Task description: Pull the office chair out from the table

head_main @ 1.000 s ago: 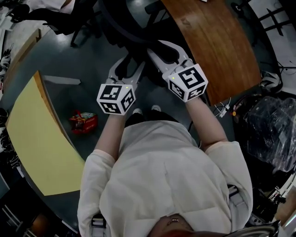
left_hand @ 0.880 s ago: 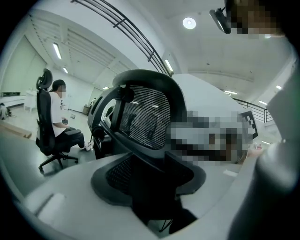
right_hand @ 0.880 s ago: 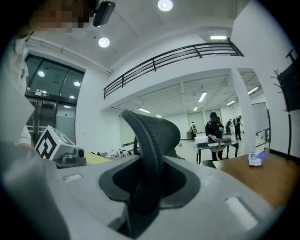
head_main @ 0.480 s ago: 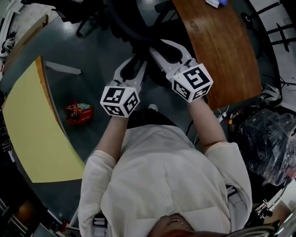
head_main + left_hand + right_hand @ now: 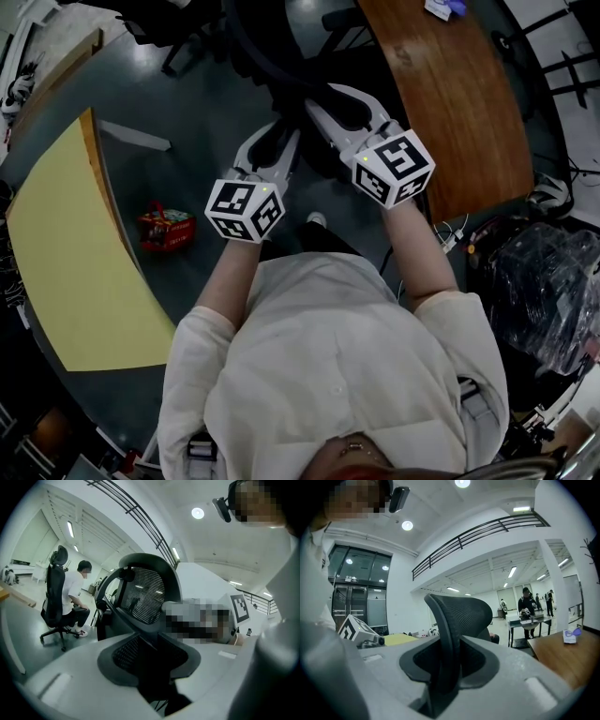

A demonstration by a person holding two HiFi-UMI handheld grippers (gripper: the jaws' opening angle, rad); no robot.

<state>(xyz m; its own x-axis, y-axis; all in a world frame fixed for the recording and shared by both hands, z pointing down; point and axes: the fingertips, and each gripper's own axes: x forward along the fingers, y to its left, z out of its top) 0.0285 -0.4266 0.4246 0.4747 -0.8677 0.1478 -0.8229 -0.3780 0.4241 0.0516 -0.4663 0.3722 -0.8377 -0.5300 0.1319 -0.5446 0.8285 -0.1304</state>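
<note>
Left tool [image 5: 272,141], jaws just closing, and right tool [image 5: 339,98] pinch the chair [image 5: 461,613]; it stands beside the worktop [image 5: 459,103], so pulling likely remains.

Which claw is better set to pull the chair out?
Probably right. Both claws have just been closing on the chair. The right claw has it deep and straight between its jaws; in the left claw it sits slanted.
</note>
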